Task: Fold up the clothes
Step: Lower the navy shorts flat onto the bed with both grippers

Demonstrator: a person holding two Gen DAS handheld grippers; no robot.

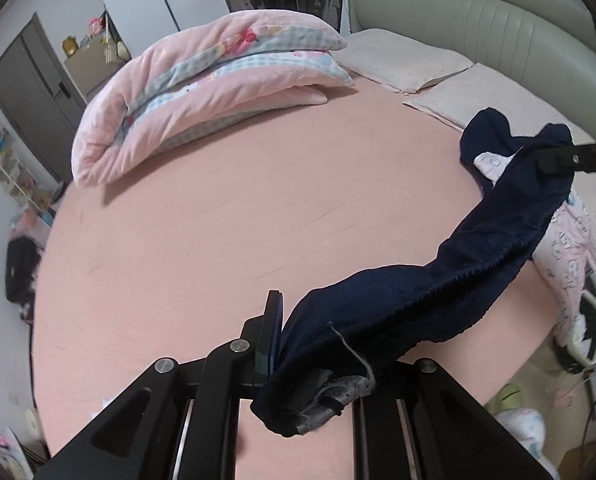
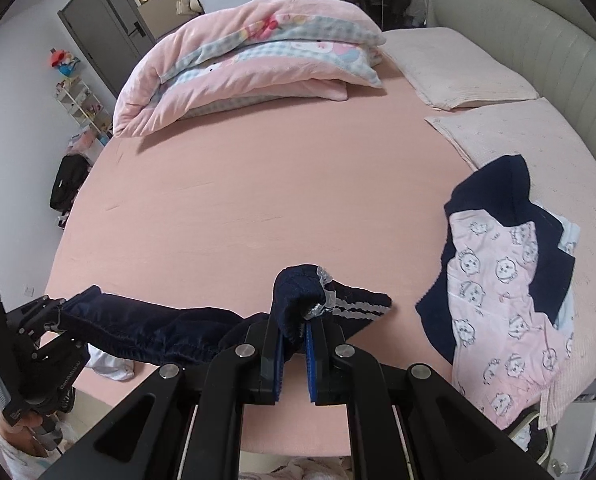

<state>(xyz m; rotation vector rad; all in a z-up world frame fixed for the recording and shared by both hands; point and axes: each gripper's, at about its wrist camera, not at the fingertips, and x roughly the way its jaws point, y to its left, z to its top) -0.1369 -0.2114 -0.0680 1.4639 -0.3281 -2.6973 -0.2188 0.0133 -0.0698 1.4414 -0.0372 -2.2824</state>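
Observation:
A dark navy garment [image 1: 438, 292] with white stripes at one end [image 2: 354, 304] hangs stretched between my two grippers above the pink bed [image 1: 225, 240]. My left gripper [image 1: 293, 344] is shut on one end of it, where a grey lining and a loose thread show. My right gripper [image 2: 295, 332] is shut on the other end; it also shows in the left wrist view [image 1: 554, 160]. The left gripper shows at the left edge of the right wrist view [image 2: 53, 316].
A folded pink quilt [image 2: 249, 64] lies at the far side of the bed. Two pale pillows [image 2: 462, 68] lie by the padded headboard [image 2: 538, 28]. A pile of clothes with a pink printed piece [image 2: 502, 304] on a navy one lies at the right. A black bag [image 2: 67, 184] stands on the floor to the left.

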